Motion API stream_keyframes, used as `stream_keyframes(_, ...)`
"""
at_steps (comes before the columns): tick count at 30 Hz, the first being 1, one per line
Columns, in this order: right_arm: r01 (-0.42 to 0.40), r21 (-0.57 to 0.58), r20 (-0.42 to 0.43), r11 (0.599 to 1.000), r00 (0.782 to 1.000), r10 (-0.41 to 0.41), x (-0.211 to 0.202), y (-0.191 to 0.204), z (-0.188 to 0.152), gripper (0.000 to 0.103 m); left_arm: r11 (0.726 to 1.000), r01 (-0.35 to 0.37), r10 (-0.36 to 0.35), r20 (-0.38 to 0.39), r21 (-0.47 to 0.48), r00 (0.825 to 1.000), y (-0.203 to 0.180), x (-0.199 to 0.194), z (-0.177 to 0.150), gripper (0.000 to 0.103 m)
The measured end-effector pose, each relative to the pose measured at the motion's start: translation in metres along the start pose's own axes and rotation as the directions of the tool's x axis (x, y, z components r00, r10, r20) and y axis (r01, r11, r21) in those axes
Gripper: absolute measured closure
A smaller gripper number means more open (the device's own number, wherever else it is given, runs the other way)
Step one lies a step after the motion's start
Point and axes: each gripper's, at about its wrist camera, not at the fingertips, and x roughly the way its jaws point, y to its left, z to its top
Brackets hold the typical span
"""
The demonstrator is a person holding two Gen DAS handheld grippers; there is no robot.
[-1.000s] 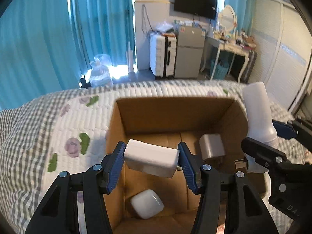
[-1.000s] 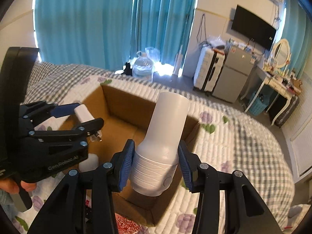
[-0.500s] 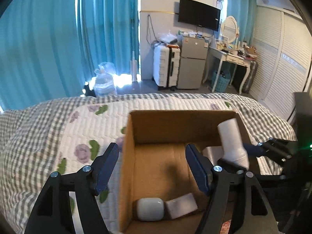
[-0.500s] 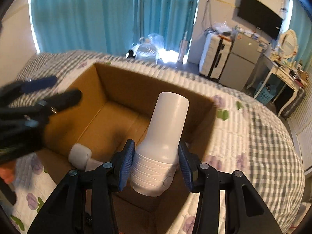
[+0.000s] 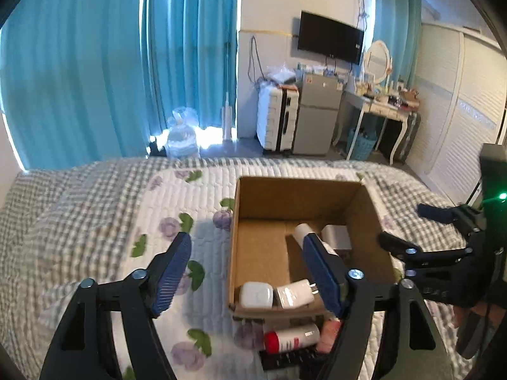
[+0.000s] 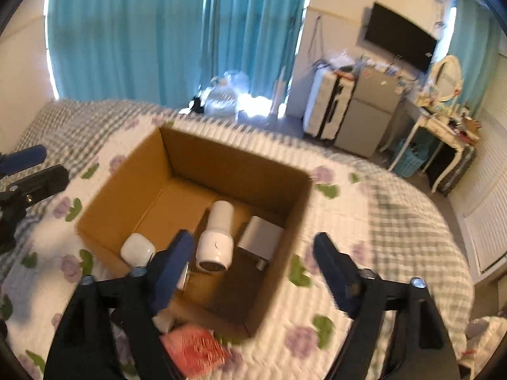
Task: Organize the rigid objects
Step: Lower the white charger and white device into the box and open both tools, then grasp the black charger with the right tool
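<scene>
An open cardboard box (image 5: pixel 298 193) (image 6: pixel 228 158) stands on the quilted bed. Inside lie a white bottle-shaped device (image 6: pixel 216 237) (image 5: pixel 301 231), a white earbud case (image 6: pixel 137 249) (image 5: pixel 256 294), a white charger plug (image 5: pixel 294 291) and a grey-white adapter block (image 6: pixel 261 237) (image 5: pixel 337 237). My left gripper (image 5: pixel 250 272) is open and empty, above the box's near left corner. My right gripper (image 6: pixel 253 269) is open and empty above the box's near edge; it also shows in the left wrist view (image 5: pixel 408 231), right of the box.
In front of the box on the quilt lie a red-and-white tube (image 5: pixel 290 338), a pink-red packet (image 6: pixel 196 345) (image 5: pixel 329 332) and a dark flat object (image 5: pixel 285 359). Curtains, a suitcase (image 5: pixel 275 123), a small fridge and a dressing table stand beyond the bed.
My left gripper let the white charger fall into the box and drew back. My right gripper then opened, dropped the white bottle-shaped device into the box and pulled back too.
</scene>
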Motion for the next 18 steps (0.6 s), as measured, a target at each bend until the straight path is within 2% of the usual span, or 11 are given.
stream_keyframes(1,0.012,0.006,0.020,1.000,1.000,-0.012,-0.014,-0.003,-0.001,0.012,1.000,-0.005,0.005,0.021,0.004,1.000,-0.001,-0.015,0.000,0.025)
stream_keyframes(4,0.041,0.015,0.075,0.999,0.996,-0.042,-0.063,-0.006,-0.007,0.010,1.000,-0.021,0.020,0.065,0.017,0.998,-0.005,-0.053,-0.001,0.024)
stream_keyframes(6,0.029,0.027,0.092,0.999,0.995,-0.032,-0.088,-0.005,-0.011,0.007,0.999,-0.018,0.015,0.084,0.030,0.996,-0.007,-0.072,-0.005,0.024)
stream_keyframes(9,-0.026,0.056,0.066,0.998,0.998,0.022,-0.109,-0.002,-0.025,0.007,0.998,-0.023,0.017,0.109,0.054,0.994,-0.010,-0.095,-0.018,0.024)
stream_keyframes(13,-0.024,0.089,0.052,0.996,0.998,0.019,-0.120,0.008,-0.052,0.007,0.998,-0.034,0.028,0.095,0.061,0.995,-0.010,-0.102,-0.042,0.024)
stream_keyframes(18,-0.031,0.131,0.017,0.991,0.999,0.029,-0.102,0.026,-0.093,0.007,0.999,-0.022,0.021,0.013,0.040,1.000,-0.005,-0.079,-0.085,0.024)
